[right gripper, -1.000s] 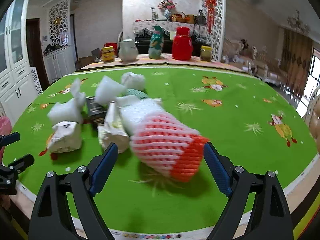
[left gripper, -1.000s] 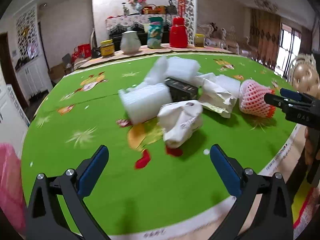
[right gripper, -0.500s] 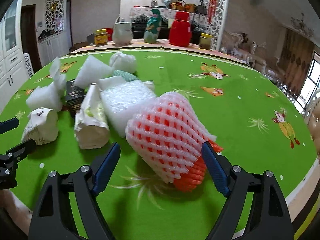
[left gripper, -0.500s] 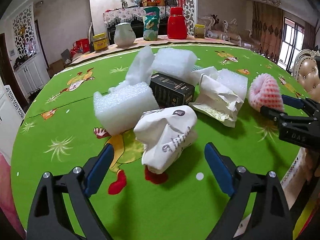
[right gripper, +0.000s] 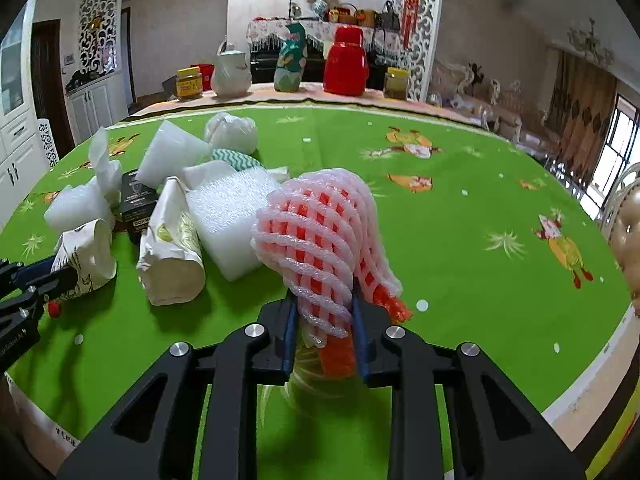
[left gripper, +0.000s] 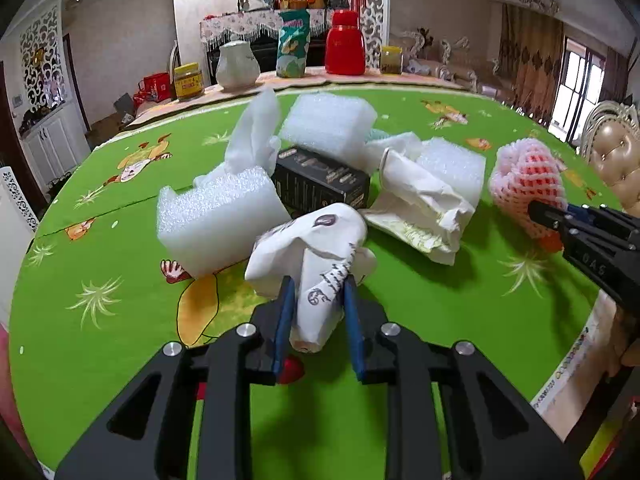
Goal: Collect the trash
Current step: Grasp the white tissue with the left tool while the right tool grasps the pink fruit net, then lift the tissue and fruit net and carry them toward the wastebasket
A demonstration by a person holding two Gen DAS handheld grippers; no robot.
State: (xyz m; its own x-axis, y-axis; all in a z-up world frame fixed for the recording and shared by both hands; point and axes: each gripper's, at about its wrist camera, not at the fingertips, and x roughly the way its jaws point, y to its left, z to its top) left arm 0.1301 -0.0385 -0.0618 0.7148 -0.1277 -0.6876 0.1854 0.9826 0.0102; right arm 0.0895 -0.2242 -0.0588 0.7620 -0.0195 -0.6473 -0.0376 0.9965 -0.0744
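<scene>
A heap of trash lies on the green tablecloth. My left gripper is shut on a crumpled white paper cup with dark print at the near edge of the heap; its blue pads squeeze the cup from both sides. My right gripper is shut on a pink and orange foam fruit net, pinching its lower end. In the left wrist view the net and the right gripper show at the far right. The cup appears at the left of the right wrist view.
Still in the heap are white foam blocks, a black box, a crushed paper bag and tissue. A white jug, a red flask and jars stand at the far edge. A chair back is at the right.
Both grippers went from wide open to shut: the left one moved forward and clamped the paper cup, the right one clamped the foam net.
</scene>
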